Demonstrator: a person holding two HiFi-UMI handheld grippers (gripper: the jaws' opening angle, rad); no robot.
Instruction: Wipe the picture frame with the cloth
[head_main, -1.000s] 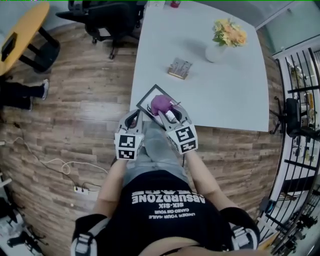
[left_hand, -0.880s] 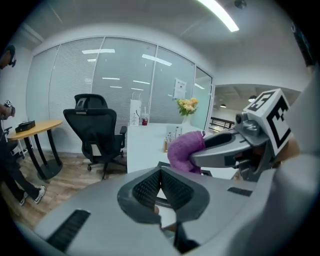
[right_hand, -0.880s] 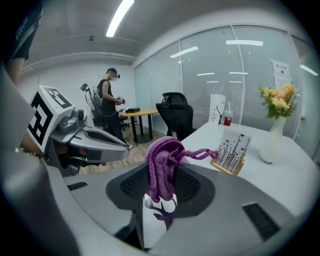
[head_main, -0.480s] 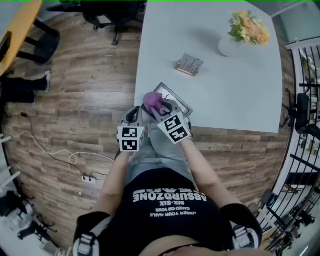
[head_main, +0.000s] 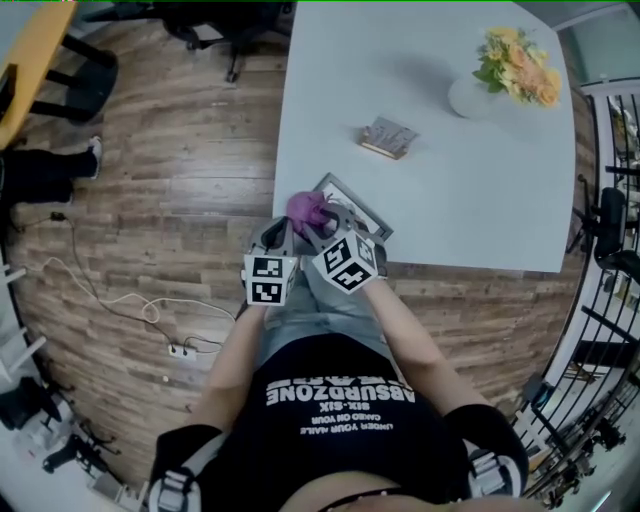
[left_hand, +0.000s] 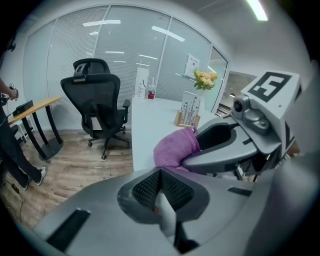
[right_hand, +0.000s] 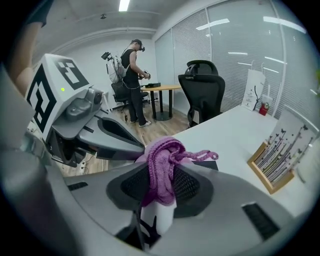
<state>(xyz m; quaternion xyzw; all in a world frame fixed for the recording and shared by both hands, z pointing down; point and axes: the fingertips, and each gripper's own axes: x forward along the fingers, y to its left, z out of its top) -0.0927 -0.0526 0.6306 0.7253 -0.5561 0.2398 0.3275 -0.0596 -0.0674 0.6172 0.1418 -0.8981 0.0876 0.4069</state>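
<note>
- At the near-left corner of the worktop (head_main: 450, 190), leftmost of the pair, the left gripper (head_main: 274, 236) hovered just beside the frame's end. Its jaws were pressed together, with nothing visible between them.
- Just to its right, the purple cloth (head_main: 305, 208) sat bunched over the left end of the frame. It was pinched in the right gripper (head_main: 322, 222), whose jaws were clamped on a fold while a loose tail spilled forward.
- Further right, the picture frame (head_main: 356, 203) lay flat along the worktop's near edge, its near part covered by the right gripper.
- The wipe looked to be under way at the frame's left end. Doing it well probably meant keeping the bunched cloth down on the glass and sweeping steadily toward the far right corner. Pressure should be light enough that the frame would not skid off the close edge, and the idle left gripper could steady the corner.
- Only the head view showed how the frame lay and how near the two grippers were to each other.
- The left gripper view showed the cloth (left_hand: 175, 150) side-on against the right gripper, but no frame.
- The right gripper view showed the knit of the cloth (right_hand: 162, 167) caught between the pads. A dark sliver behind it was likely the frame's edge.
</note>
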